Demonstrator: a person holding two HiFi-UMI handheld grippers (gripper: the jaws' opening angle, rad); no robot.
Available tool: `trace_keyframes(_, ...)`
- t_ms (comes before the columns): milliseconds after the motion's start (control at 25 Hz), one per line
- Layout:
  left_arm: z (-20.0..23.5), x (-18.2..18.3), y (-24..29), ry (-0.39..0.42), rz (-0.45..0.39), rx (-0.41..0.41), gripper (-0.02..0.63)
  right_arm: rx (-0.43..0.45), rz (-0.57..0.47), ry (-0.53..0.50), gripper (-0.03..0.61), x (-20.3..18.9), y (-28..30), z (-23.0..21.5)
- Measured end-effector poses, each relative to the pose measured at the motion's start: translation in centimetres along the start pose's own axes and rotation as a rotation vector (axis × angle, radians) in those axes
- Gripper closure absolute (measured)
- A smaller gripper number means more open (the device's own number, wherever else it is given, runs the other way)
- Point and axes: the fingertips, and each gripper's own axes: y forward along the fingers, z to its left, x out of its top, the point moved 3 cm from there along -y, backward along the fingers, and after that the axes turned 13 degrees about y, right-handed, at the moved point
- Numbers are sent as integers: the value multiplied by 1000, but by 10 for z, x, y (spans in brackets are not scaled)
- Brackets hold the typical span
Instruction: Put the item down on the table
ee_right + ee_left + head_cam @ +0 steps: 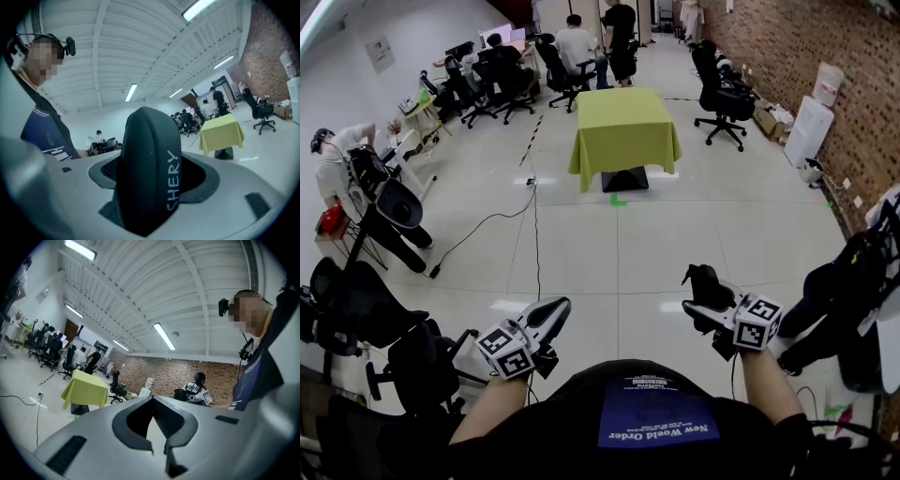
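Observation:
A black rounded item (149,180) with white lettering stands upright between the jaws of my right gripper (151,123), which are shut on it and set wide. In the head view that gripper (701,298) is held low at the right over the floor, the black item (706,281) sticking out of its front. My left gripper (549,317) is at the lower left, jaws together and empty; its own view shows the dark pads (161,420) meeting at the tip. The table (623,127) with a yellow-green cloth stands several steps ahead, also seen as the table (86,387) and the table (221,132).
Black office chairs (356,309) crowd my left, and another chair (724,94) stands by the brick wall (797,47). A cable (492,220) runs across the glossy floor. People (577,42) sit and stand at desks at the back.

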Motion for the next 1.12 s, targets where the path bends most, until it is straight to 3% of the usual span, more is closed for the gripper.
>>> trace_keyframes(320,-27,-7,51,-19,-5,-8,610,-30,5,11,250,4,-55,-39)
trace_keyframes(600,-9,-11,85,-33,14,-43,609,-54,-6,29,250,21,-51,-69)
trace_keyframes(800,46,-9,96,-51,-2,-60,610,-75,9,30,250,35,-7,-85)
trace_keyframes(1120,196,9,97,-65,8,-100,609,-91,-10,16,250,96,130,-96)
